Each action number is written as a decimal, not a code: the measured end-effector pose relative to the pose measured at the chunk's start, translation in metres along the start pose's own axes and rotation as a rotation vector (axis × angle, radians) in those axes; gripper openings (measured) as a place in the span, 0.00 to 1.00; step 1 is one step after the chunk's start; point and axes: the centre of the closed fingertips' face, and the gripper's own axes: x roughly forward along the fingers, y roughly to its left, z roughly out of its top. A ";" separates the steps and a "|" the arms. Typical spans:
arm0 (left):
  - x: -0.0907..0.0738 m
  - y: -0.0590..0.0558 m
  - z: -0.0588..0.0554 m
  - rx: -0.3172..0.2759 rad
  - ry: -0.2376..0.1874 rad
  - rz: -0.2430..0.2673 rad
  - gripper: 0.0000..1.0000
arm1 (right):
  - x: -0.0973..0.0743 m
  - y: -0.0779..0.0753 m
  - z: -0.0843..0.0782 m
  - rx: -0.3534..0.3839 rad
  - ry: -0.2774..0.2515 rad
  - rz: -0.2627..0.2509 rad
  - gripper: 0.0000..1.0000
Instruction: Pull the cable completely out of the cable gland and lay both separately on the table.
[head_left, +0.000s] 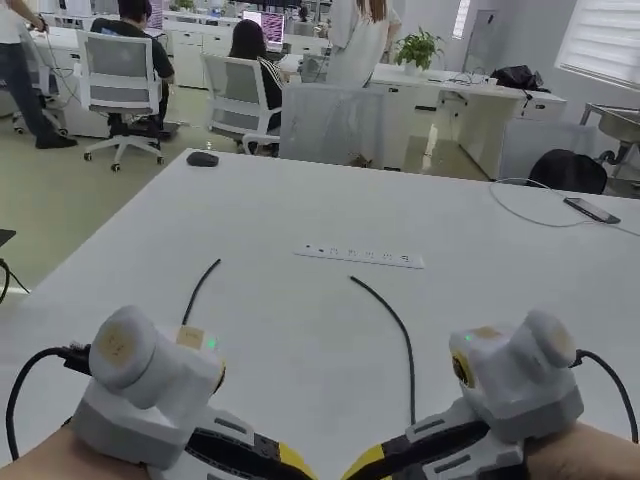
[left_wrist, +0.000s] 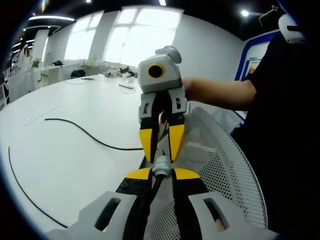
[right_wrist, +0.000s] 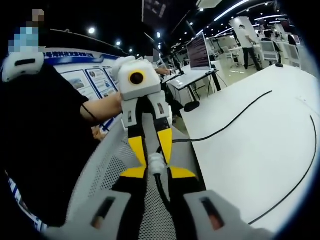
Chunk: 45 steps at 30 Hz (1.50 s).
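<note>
We hold the light grey plastic cable gland (left_wrist: 161, 166) in the air over a white mesh chair (left_wrist: 220, 165), just off the near edge of the white table (head_left: 300, 350).

The thin black cable (right_wrist: 161, 192) runs out of the gland, not yet pulled free. The left gripper (right_wrist: 153, 156) and right gripper (left_wrist: 161, 156) meet tip to tip, both pairs of yellow jaws closed on the gland as far as we can tell. Our worry is that a skewed pull may bind the cable. A sudden release could also drop a part onto the chair, or among the loose black cables (head_left: 398, 330) on the table.
</note>
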 end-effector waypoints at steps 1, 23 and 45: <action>0.000 0.000 0.000 0.002 0.000 0.000 0.16 | 0.001 0.000 0.000 -0.002 0.017 0.003 0.17; 0.011 -0.001 -0.009 0.081 0.105 0.018 0.16 | 0.015 -0.001 -0.029 -0.199 0.437 -0.023 0.14; 0.014 0.016 -0.018 -0.107 0.136 0.032 0.15 | 0.015 -0.018 -0.030 -0.456 0.474 -0.276 0.11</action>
